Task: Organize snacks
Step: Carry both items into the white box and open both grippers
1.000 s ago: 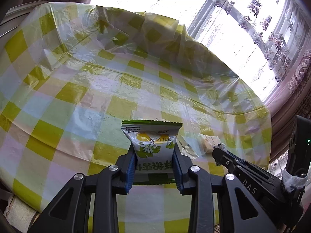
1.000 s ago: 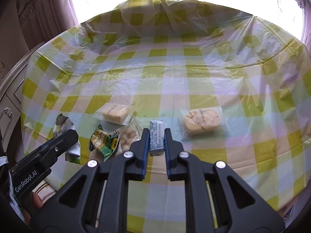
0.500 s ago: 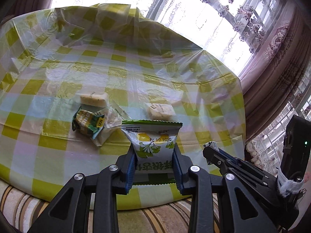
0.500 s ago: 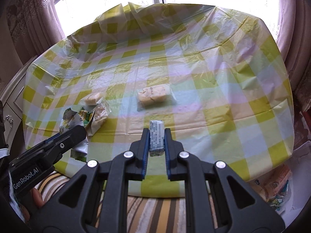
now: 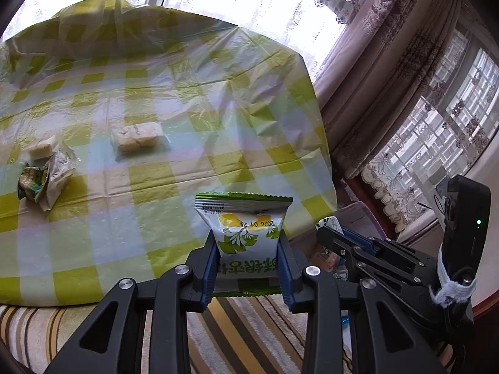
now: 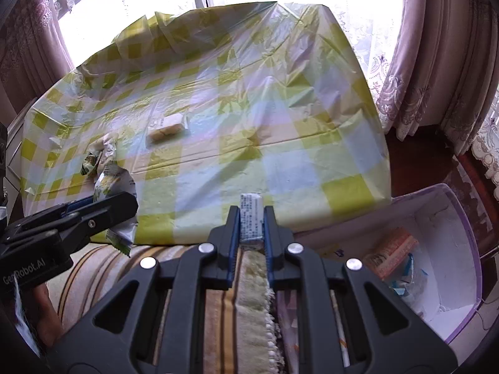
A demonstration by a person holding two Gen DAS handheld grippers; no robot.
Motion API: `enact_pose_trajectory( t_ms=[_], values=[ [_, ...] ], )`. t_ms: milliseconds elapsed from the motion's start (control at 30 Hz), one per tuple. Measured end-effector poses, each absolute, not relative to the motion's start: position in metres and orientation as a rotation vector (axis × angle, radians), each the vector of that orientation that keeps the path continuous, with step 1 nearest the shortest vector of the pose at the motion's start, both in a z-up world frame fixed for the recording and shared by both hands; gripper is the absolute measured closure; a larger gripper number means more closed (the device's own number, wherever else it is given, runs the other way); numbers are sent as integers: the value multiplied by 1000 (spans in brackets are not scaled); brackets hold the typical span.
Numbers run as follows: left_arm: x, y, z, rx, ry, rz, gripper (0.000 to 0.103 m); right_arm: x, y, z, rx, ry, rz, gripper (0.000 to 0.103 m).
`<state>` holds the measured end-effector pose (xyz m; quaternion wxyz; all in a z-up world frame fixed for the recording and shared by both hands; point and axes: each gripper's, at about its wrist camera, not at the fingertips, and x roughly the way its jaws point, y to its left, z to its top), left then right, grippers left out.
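- Snacks lie scattered on the table under a glossy yellow-green-and-white checked plastic tablecloth [image 5: 174,131]; at the far left of the left wrist view sits a crumpled green-and-silver foil snack wrapper [image 5: 43,177], touching a small pale cream wrapped cake [image 5: 42,149] just behind it.
- Near these, toward the middle of the cloth, a clear-wrapped pale biscuit bar [image 5: 137,137] lies flat and apart from the crumpled pile.
- The left gripper [image 5: 248,258] has its jaws clamped on a white-and-green sachet printed with yellow fruit and green leaves [image 5: 246,230], held upright in the air past the near edge of the table, above a brown-and-cream striped fabric surface [image 5: 237,327].
- To its right, the right gripper [image 6: 252,224] is closed tight on a small white wrapped stick with fine dark print [image 6: 250,218], which stands upright between the blue pads [image 6: 233,249], also off the table edge.
- At the far right of the right wrist view, beside and below the table, an open white storage box with a translucent purple rim [image 6: 449,305] holds an orange-and-white packet [image 6: 394,249] and some blue-and-white wrappers [image 6: 405,280]; both held snacks are outside it.
- Mauve patterned curtains [image 6: 436,46] hang by the bright windows behind the table.
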<state>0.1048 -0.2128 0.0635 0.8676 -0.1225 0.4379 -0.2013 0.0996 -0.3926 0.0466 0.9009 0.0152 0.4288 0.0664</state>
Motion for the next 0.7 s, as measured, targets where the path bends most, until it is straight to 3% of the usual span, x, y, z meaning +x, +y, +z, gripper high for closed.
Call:
enact_pose_trajectory(
  t_ms=[700],
  values=[
    [70,-354,47,-47,1095,-795,68,31,-520,-14,157,1070,-123,86]
  ],
)
